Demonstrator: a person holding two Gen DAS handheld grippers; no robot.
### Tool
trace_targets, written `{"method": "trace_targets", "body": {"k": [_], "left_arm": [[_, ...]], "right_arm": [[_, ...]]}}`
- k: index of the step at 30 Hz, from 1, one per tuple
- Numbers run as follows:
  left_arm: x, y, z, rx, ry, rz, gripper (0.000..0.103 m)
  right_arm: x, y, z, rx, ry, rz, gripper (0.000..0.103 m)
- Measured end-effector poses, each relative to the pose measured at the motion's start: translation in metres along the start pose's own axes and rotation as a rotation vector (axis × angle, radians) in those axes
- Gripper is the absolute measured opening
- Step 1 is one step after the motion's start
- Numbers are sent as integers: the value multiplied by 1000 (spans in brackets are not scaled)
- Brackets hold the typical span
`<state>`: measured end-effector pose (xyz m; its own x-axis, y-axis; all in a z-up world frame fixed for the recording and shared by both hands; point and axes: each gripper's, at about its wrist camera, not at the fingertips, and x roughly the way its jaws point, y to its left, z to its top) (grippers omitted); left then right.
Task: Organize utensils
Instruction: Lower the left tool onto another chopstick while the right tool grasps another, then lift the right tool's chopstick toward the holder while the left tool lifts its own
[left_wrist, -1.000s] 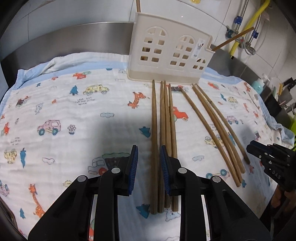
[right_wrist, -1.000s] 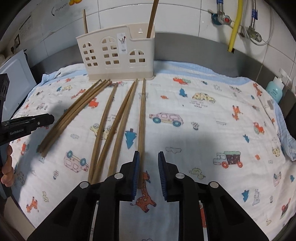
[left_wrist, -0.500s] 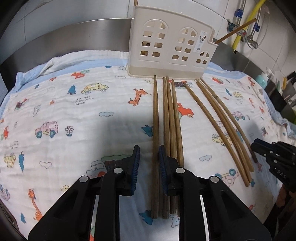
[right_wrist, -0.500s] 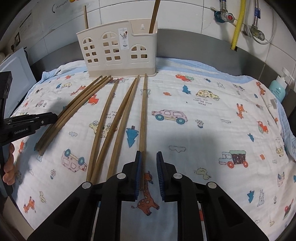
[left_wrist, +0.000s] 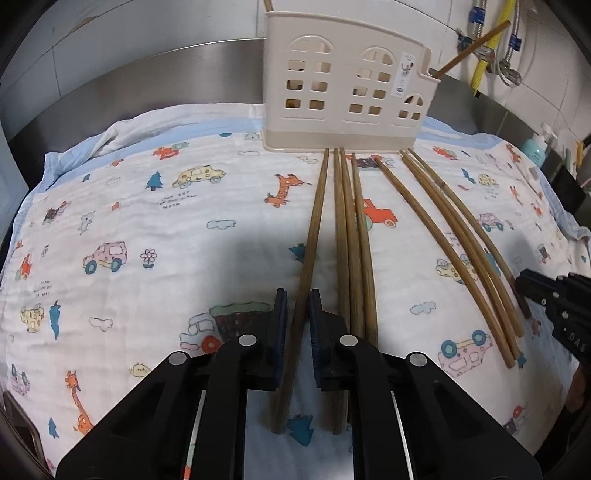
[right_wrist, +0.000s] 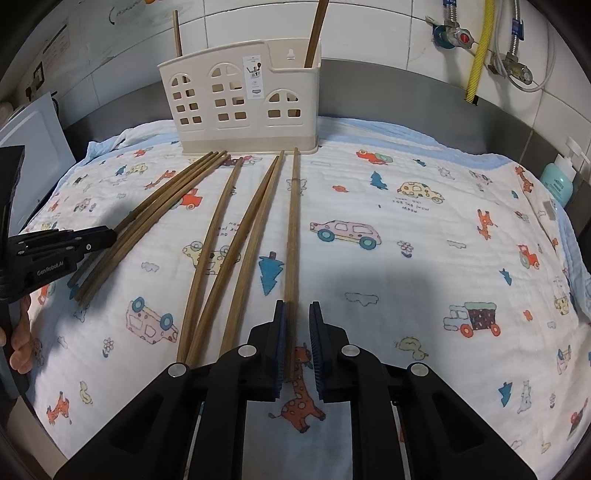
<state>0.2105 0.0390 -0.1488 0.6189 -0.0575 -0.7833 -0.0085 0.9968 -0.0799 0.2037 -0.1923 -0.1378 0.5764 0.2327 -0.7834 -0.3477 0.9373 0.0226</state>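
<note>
Eight wooden chopsticks are lying loose on the printed cloth (right_wrist: 424, 258), tips pointing at the cream utensil holder (right_wrist: 240, 103) at the back. From the left wrist view it's a single chopstick (left_wrist: 314, 229), then a bunch of three (left_wrist: 351, 240), then four more (left_wrist: 454, 240) fanned out to the side. From the right wrist view the order flips, so the lone chopstick (right_wrist: 293, 229) there is at the opposite end of the row.

The left gripper (left_wrist: 297, 325) has its jaws slightly apart, one each side of that leftmost stick near its thick end; there's a sliver of gap, so I'd say it's straddling, not clamped. Same for the right gripper (right_wrist: 297, 332): jaws a bit open around the butt of its own stick, nothing actually held that I can tell.

Progress-wise, barely started I think. Two chopsticks already stand in the holder, one in the tall end (right_wrist: 177, 33) and one in the low end compartment (right_wrist: 316, 33). Everything else is still on the cloth, so eight to go.

Readable stuff: the other gripper's body says "GenRobot.AI" (right_wrist: 50, 271). The cloth has "Look out for the snow moon" as far as I can make out, next to a spotted car (left_wrist: 177, 199). The holder has a white sticker (right_wrist: 254, 79), print too small to read
</note>
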Motion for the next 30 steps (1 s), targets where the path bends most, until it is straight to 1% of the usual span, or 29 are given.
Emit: {"method": "trace_targets", "body": {"k": [3, 6, 8, 12, 17, 21, 24, 30], "left_arm": [[0, 2, 0, -7, 0, 3, 11], [1, 1, 0, -11, 1, -18, 11], [0, -1, -1, 0, -1, -18, 11], [2, 5, 1, -37, 1, -58, 11], [3, 1, 1, -19, -5, -45, 10], [1, 5, 1, -37, -3, -63, 8], [-1, 3, 1, -27, -3, -66, 7], [-16, -1, 4, -8, -34, -86, 6]], "right_arm": [[1, 2, 0, -2, 1, 5, 12], [6, 3, -1, 3, 9, 8, 10], [6, 3, -1, 10, 1, 8, 9], [9, 2, -1, 20, -12, 6, 8], [7, 2, 0, 24, -19, 5, 8], [-10, 3, 3, 16, -55, -2, 8], [-26, 4, 9, 10, -96, -7, 7], [-68, 8, 32, -25, -198, -12, 7]]}}
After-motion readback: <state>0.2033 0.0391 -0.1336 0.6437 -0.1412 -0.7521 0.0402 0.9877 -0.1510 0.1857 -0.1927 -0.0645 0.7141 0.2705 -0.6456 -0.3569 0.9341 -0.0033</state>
